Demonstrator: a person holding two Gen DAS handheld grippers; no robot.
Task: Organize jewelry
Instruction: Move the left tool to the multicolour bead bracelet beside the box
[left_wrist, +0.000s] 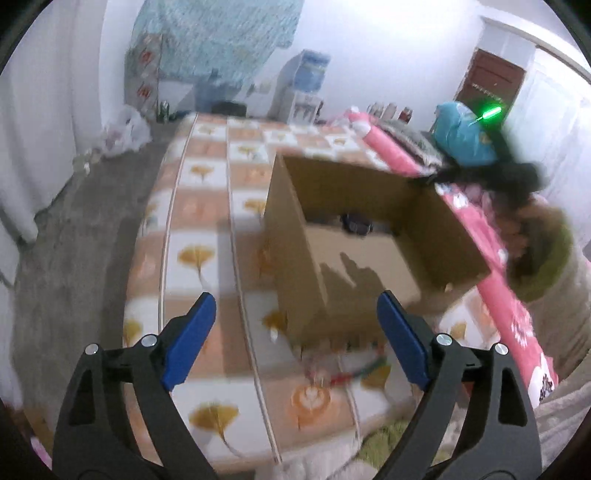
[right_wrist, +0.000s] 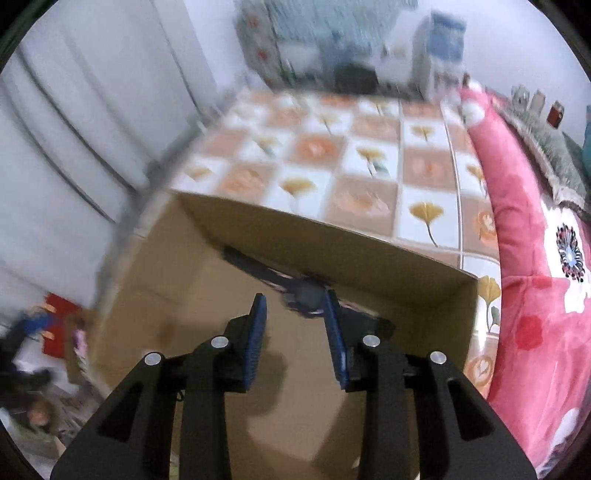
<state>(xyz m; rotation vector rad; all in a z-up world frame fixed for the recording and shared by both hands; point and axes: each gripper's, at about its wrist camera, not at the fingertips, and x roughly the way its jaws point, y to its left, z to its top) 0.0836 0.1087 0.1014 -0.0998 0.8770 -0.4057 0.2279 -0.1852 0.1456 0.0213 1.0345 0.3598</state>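
An open cardboard box (left_wrist: 436, 229) stands on a cloth printed with orange and white tiles (left_wrist: 199, 206). In the left wrist view my left gripper (left_wrist: 297, 314) hangs open and wide over the cloth, just short of the box, with nothing between its blue pads (left_wrist: 192, 336). Blurred small jewelry (left_wrist: 347, 371) lies on the cloth by the box's near corner. My right gripper (right_wrist: 295, 297) is over the inside of the box (right_wrist: 369, 254), partly open and holding nothing. A dark strap-like piece (right_wrist: 255, 267) lies on the box floor beyond its tips.
A pink flowered quilt (right_wrist: 524, 258) runs along the right side of the cloth. A blurred black tool with a green light (left_wrist: 495, 147) and a person's olive sleeve (left_wrist: 550, 254) are above the box's far right rim. Red papers (right_wrist: 59, 325) lie at lower left.
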